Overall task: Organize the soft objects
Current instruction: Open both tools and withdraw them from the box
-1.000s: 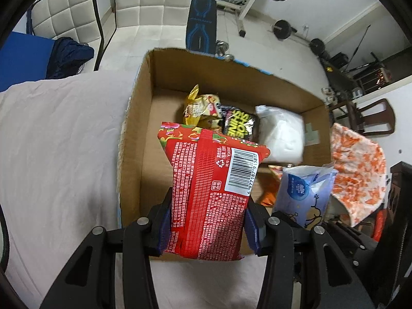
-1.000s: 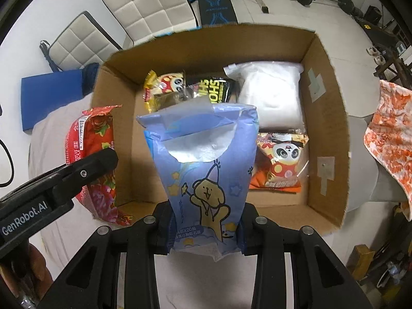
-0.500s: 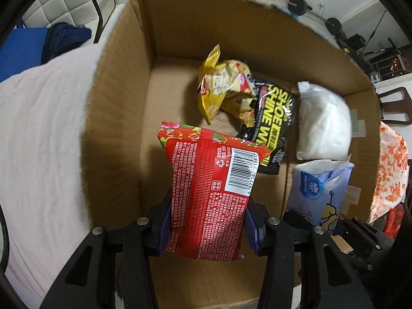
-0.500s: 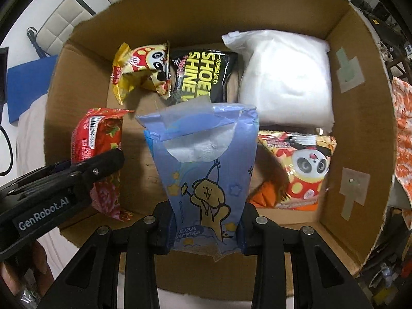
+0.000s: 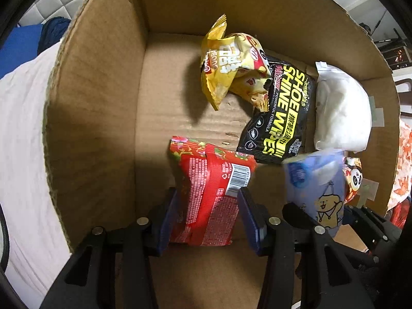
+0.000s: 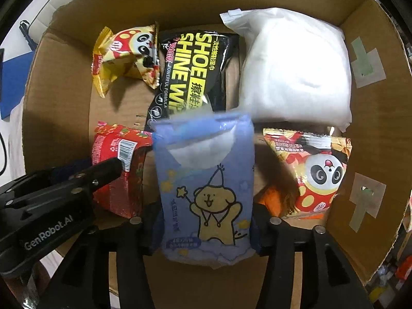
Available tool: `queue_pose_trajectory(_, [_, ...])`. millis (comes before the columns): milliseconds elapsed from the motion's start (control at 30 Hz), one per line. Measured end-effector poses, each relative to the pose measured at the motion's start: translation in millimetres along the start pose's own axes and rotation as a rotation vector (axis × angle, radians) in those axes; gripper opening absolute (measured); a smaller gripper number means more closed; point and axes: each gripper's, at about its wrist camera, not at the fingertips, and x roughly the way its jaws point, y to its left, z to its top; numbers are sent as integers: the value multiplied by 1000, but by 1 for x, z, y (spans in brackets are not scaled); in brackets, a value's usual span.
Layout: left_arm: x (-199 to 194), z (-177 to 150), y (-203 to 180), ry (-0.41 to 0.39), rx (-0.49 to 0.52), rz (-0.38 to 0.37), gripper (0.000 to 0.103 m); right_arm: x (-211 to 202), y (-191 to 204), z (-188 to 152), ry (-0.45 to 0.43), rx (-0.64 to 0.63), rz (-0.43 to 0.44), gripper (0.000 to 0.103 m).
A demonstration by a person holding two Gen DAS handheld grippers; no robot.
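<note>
Packs may drop crooked in box

Left tool (image 5: 209,213) pinching red packet (image 5: 209,195); right tool (image 6: 206,221) jaws just been opening, blue wipes pack (image 6: 206,180) between them, both low inside cardboard box (image 6: 370,118). Loosened pack could topple onto shoe wipes (image 6: 190,69)

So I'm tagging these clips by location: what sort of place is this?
Probably a room in a home, though little shows beyond the cardboard box. A pale bedsheet-like cloth lies beside it, a white quilted chair stands behind, and an orange patterned cloth hangs at the far side.
</note>
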Motion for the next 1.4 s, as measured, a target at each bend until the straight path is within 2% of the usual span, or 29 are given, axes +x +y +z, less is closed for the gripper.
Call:
queue_pose_trajectory(167, [-8,-3,-5,-23,10,7,50,2,-2,-7,-1,-6,-7,74])
queue_pose_trajectory(267, [-14,-6,-8,-42,14,2,56,-1,-2,-9,-16,-13,-25,84])
queue_pose_trajectory(400, [-21,-10,-16,-48,26,-11,76,-9,1,-16,-34,-21,-45,94])
queue_pose_trajectory(433, [-23,-11,-22,-53,27,-3,85,-12,1,-17,-43,-21,-53,96])
queue_pose_trajectory(500, [-31,-14,-25,-87,32,24,96,-17,1,-20,-54,-21,-64,97])
queue_pose_trajectory(533, [-35,-16,-26,-100,33,33,97,-20,0,-21,-64,-19,-78,99])
queue_pose_trajectory(567, [-40,-17,-27,-107,30,32,97,-22,-1,-23,-73,-18,-91,103])
queue_pose_trajectory(900, [-69,-32,-25,-165,-12,41,97,-54,-23,-42,-125,19,-99,103])
queue_pose_trajectory(1100, [-101,-50,-24,-235,-1,59,97,-88,-32,-58,-183,26,-100,103])
queue_pose_trajectory(1267, [-148,-87,-41,-337,49,109,97,-132,-32,-95,-288,29,-108,103])
queue_pose_trajectory(1400, [-190,-128,-47,-412,65,101,97,-181,-30,-133,-369,36,-109,103])
